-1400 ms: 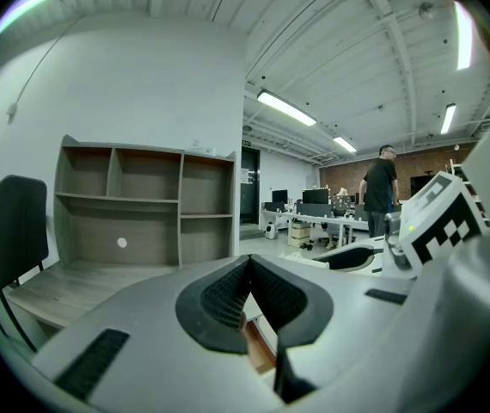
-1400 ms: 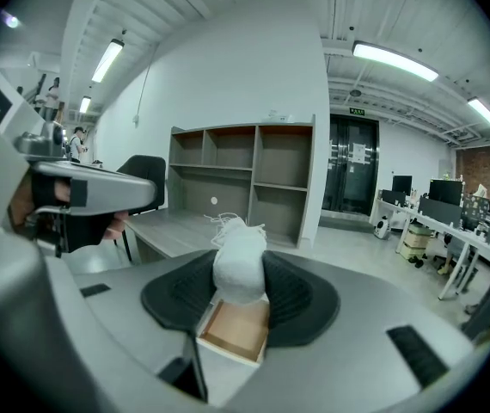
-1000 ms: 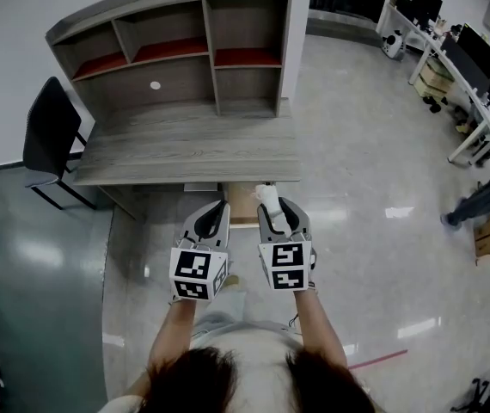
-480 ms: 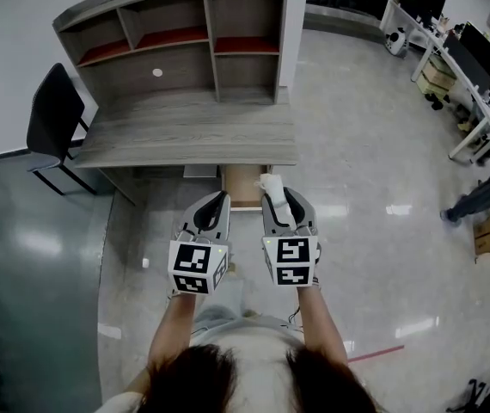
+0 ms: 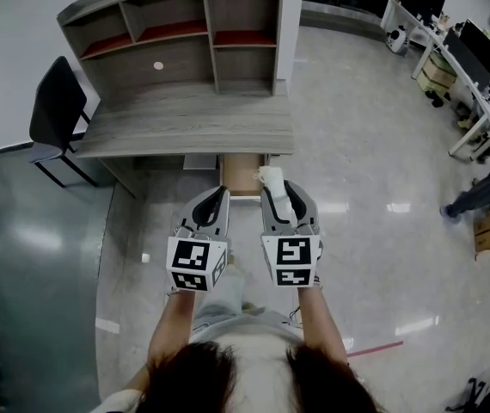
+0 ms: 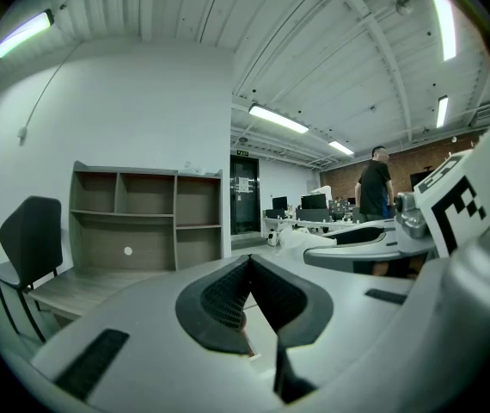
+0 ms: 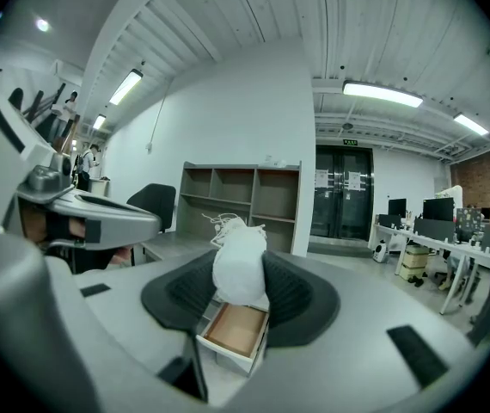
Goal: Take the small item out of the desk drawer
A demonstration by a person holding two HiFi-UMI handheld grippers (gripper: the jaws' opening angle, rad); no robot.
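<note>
We are holding the small white bag clamped between the fingers of the right gripper, lifted clear of the open drawer, which is sticking out from under the worktop. The left gripper is hovering just beside the right one, its fingers together with nothing between them. A black chair is standing at the worktop's left end
</note>
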